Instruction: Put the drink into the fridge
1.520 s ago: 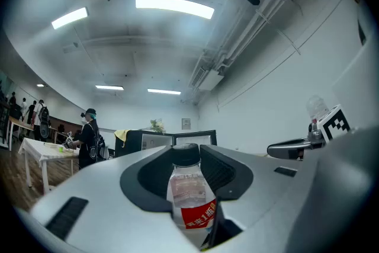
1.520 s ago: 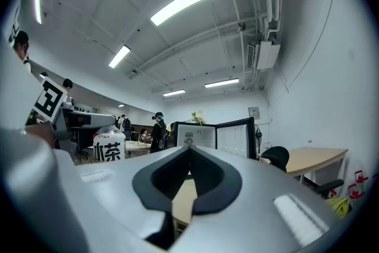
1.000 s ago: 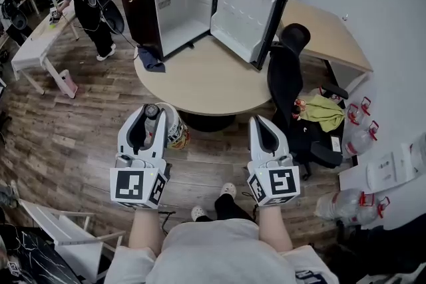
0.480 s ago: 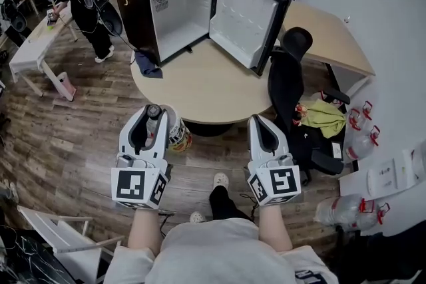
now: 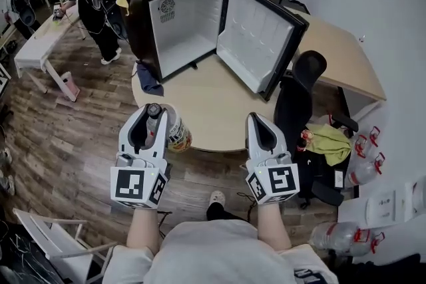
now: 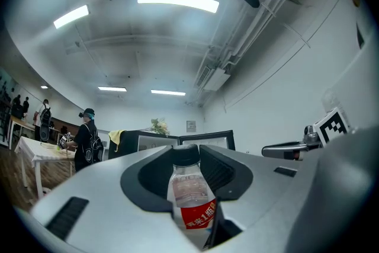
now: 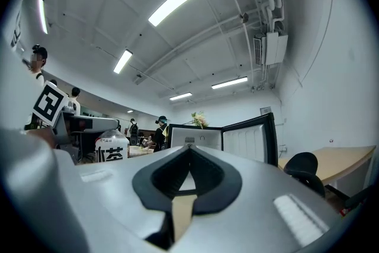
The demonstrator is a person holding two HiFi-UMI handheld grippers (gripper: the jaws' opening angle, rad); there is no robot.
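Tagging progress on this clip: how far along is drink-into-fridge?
Done: the fridge stands with its door open, and the drink bottle is gripped in the left tool. In hand: the bottle is held up near the round table edge. Left: set it inside the fridge and release. The right tool is shut and empty.

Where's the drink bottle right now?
In the head view's lower left, the drink bottle is clamped in the left hand-held gripper, at the round table's near edge; the open fridge stands on the table's far side.
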